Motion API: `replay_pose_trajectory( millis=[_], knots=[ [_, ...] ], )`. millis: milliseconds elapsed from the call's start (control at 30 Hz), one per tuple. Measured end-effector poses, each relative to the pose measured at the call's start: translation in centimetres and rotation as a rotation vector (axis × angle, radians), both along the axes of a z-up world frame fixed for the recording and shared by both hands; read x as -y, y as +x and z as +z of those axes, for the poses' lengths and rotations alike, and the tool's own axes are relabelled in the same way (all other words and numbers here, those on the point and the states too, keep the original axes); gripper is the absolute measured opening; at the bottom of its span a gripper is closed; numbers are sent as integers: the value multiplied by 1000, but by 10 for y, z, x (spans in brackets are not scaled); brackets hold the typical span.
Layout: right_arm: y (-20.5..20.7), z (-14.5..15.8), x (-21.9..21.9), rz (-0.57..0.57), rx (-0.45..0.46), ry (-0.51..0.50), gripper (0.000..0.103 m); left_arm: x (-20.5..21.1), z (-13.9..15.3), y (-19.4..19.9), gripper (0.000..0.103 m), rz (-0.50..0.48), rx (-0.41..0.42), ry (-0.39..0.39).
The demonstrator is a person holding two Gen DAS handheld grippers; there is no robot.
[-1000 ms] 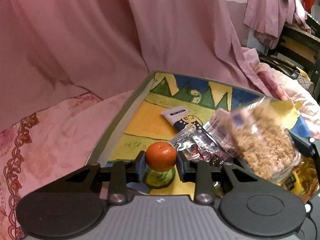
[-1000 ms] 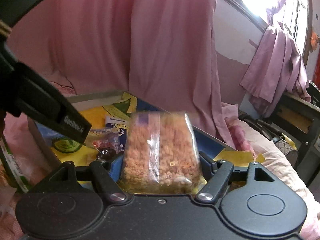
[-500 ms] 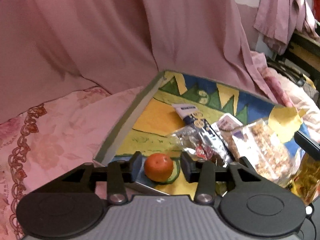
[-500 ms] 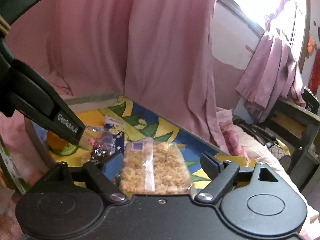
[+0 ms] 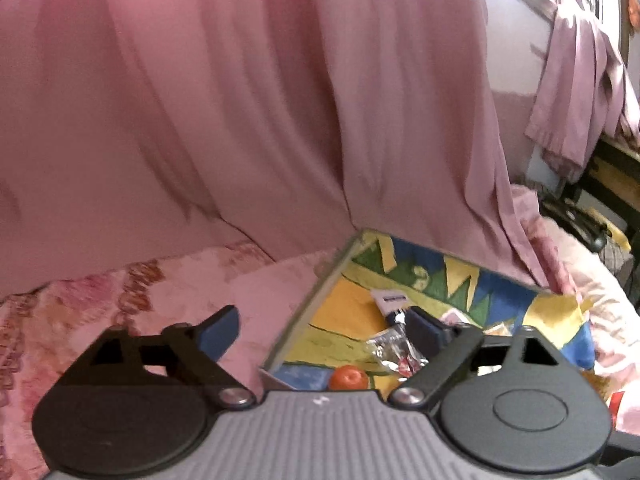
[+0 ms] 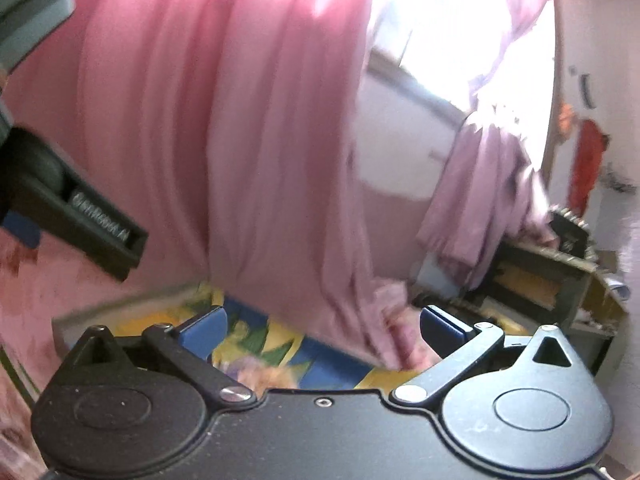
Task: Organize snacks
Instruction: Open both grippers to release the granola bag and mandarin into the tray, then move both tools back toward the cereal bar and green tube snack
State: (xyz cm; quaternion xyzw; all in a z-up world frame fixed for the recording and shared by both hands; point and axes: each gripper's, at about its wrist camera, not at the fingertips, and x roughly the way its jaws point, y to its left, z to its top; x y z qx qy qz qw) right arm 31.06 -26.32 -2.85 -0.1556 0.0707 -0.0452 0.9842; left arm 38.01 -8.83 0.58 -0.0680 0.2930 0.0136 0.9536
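A tangerine (image 5: 349,377) lies in the near corner of the colourful box (image 5: 316,300). Beside it rest a silver snack packet (image 5: 394,350) and a white-and-blue packet (image 5: 390,300). My left gripper (image 5: 320,332) hangs above the box's left rim; its jaws are opening wide with nothing between them. In the blurred right wrist view, my right gripper (image 6: 324,330) is also opening and holds nothing. Below it the bag of puffed grain (image 6: 276,374) is a pale smear on the box floor (image 6: 256,344). The left gripper's finger (image 6: 100,232) crosses that view's left side.
A pink curtain (image 5: 280,120) hangs right behind the box. A pink floral bedspread (image 5: 120,292) lies to its left. Dark wooden furniture (image 6: 560,280) and draped lilac cloth (image 6: 492,184) stand to the right, under a bright window.
The left gripper let go of the tangerine and the right let go of the grain bag; both items now lie in the box. Both grippers opened wide and rose away from it.
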Motion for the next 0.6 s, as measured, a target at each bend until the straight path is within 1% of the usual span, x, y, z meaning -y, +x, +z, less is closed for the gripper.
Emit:
replay_pose_trajectory(
  millis=[100,233,433,600],
  knots=[
    [-21,16,4,-17,64,22,102,-6,13,-16,102,25,38,0],
    [-52,35,8,-15,137,66,102,-19,30,-38,102,26,61,-13],
    [-95,53,8,-13,197,117,102,-32,50,-80,102,-3,109,19],
    [-129,62,6,-4,223,150,102,-37,59,-118,103,-44,143,57]
  ],
)
